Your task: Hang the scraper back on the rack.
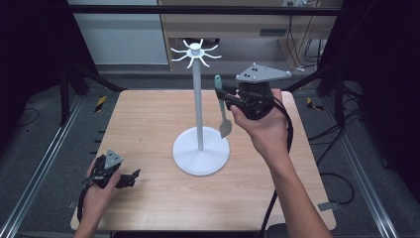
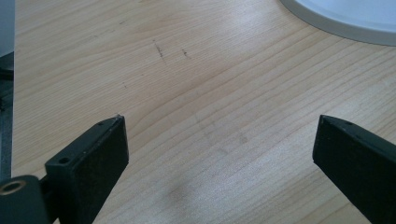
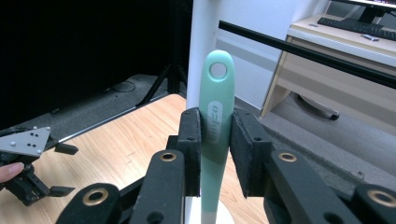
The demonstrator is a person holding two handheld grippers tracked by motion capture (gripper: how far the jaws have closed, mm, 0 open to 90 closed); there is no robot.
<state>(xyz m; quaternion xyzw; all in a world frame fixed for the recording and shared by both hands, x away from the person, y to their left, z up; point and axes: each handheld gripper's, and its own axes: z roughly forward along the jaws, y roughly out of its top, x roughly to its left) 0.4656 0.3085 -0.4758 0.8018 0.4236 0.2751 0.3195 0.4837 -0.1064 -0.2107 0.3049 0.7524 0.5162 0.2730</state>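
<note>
On the wooden tabletop [image 1: 148,129] stands a white hook stand [image 1: 200,106]. Beside its pole the right tool [image 1: 226,95] clamps a mint-green spatula [image 1: 221,106] upright, hanging hole up, grey blade down. The left tool [image 1: 132,177] rests low, jaws wide.

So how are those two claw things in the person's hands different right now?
The right gripper is raised beside the white stand, shut on a green spatula. The left gripper sits low near the table, jaws open, holding nothing. Both are black and hand-held.
</note>
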